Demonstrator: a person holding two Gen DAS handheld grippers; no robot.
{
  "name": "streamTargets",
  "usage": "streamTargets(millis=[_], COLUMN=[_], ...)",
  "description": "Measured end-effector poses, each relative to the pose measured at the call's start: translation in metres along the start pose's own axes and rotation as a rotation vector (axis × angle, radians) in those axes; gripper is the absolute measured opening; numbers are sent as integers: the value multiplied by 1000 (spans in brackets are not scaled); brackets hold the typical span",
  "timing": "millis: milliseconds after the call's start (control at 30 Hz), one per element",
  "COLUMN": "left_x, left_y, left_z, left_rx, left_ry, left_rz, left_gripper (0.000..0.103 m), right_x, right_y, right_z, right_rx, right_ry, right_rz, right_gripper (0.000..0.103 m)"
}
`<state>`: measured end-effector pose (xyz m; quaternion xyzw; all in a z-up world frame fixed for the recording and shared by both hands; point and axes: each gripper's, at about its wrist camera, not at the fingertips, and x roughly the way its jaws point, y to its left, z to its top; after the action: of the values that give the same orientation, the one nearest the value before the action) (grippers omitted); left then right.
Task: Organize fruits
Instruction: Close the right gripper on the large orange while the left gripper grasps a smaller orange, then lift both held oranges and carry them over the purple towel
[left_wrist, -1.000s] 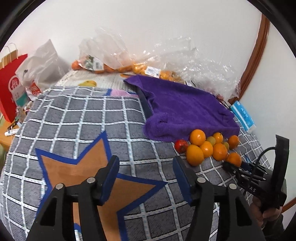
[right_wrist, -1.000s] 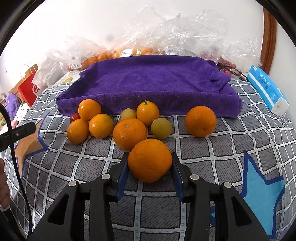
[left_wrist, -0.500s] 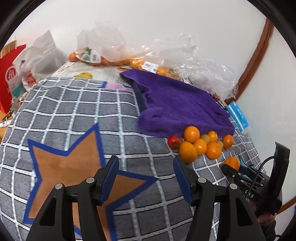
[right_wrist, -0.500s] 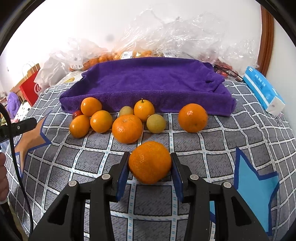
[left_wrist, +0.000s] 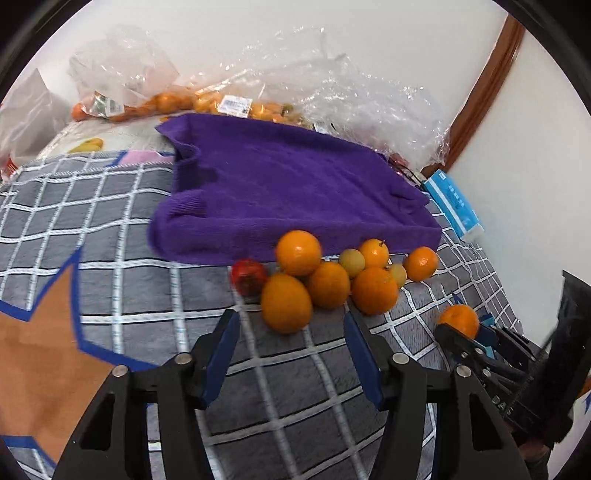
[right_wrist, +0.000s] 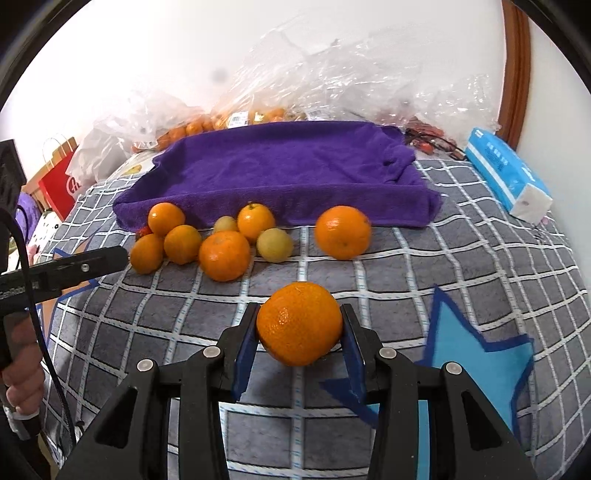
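Moved since a second ago: left tool (left_wrist: 291, 341) closer to the fruit pile, jaws closing, nothing between them; right tool (right_wrist: 300, 334) drawn back from the pile, clenched on the large orange (right_wrist: 299, 323)

Item: large orange. Firm, round, fairly light by the look of it; waxy peel likely to slip, flesh bruises under hard squeeze. Best taken across its widest middle, as the blue pads sit now, one on each side

Item: fruit pile (left_wrist: 328, 275). Oranges, pale yellow-green fruits and one red fruit (left_wrist: 248, 276), huddled on the grey checked blanket (left_wrist: 122, 236) against the near edge of the purple towel (left_wrist: 280, 188). Round, apt to roll if nudged

Position: nearest orange (left_wrist: 286, 302) lies just beyond the left tool's fingertips, roughly centred; one orange (right_wrist: 342, 232) sits apart at right
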<state>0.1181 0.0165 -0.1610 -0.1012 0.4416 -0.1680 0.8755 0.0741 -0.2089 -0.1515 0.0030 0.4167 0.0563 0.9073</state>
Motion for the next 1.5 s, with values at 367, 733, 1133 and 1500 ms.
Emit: streamTargets(millis=[367,733,1133,1500], left_x=[16,-28,-65,-69], left_y=[-3,11,18,11], left_z=[-3,-9,8,48], left_rx=[-31,-39,-54,-25], left_ry=[7,-28,-88,-162], left_rz=[73,71,77,98], left_gripper=[30,30,30,30], right_x=[-5,-13,-25,-21], right_y=[-17,4,21,9], right_z=[0,9,21,49], right_rx=[32,19,13,28], right_ry=[6,-11,-50,-96], right_rz=[-30,-14,-11,-25], right_gripper=[42,42,42,42])
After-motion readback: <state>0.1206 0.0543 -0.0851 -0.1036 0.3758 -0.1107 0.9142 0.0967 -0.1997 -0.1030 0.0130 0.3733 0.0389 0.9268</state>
